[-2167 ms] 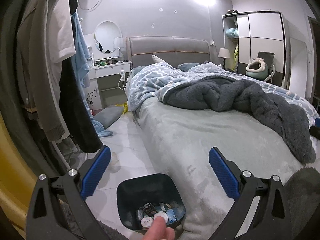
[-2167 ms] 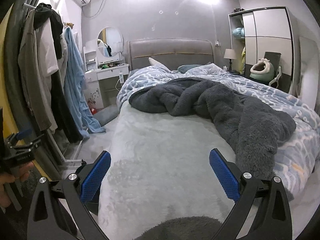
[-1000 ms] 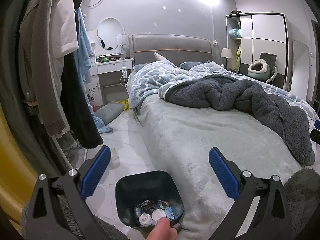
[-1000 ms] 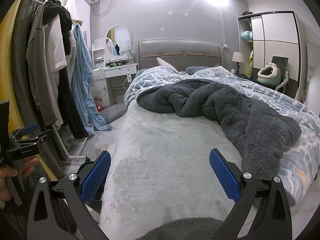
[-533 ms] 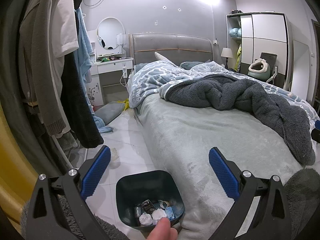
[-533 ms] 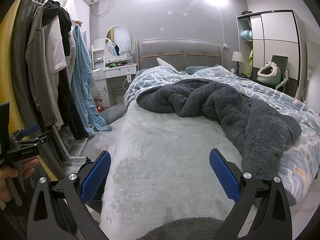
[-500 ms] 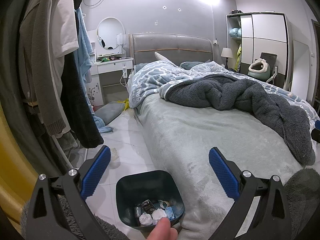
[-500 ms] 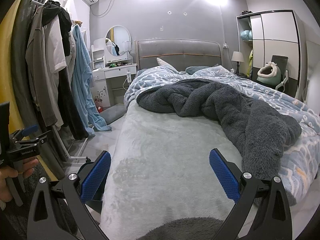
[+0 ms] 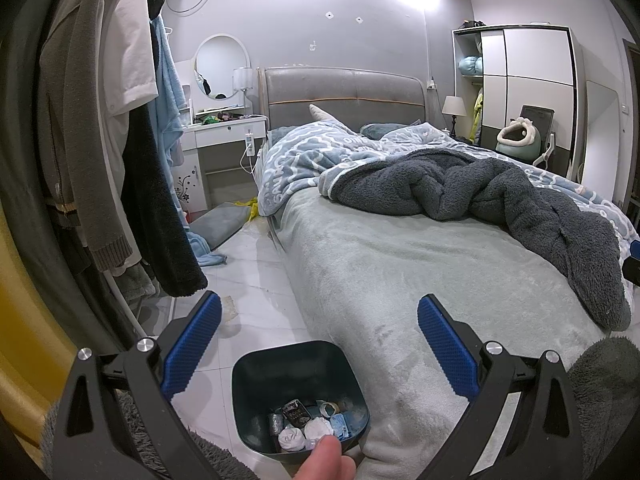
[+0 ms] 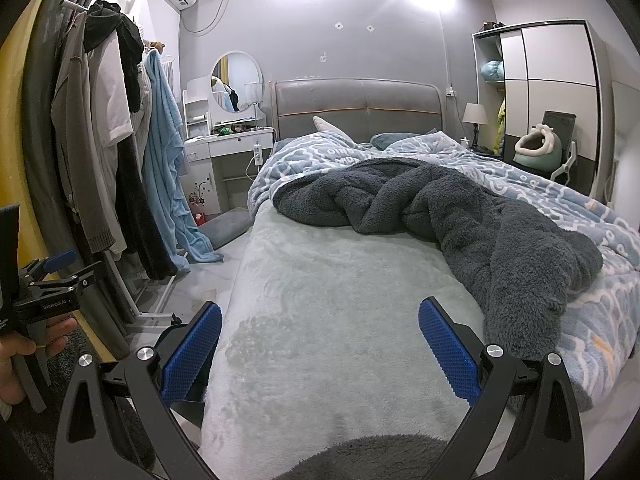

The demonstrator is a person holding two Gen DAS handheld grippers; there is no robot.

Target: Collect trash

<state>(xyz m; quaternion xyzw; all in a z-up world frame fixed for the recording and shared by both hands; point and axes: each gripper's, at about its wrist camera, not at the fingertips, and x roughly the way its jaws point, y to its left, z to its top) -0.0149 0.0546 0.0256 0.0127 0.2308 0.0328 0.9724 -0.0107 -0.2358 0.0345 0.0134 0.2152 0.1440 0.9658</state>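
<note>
We see the bed point(image 10: 340, 300) bearing a dark fleece blanket point(image 10: 460, 216) at far right; the floor point(image 9: 248, 280) carries a bin point(image 9: 296, 376) near left.

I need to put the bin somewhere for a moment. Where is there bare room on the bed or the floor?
The pale green sheet is bare from the foot of the bed up to the dark grey fleece blanket, which crowds the right and far half. White floor tiles lie free between the bed's side and the clothes rack. The dark bin holds trash.
</note>
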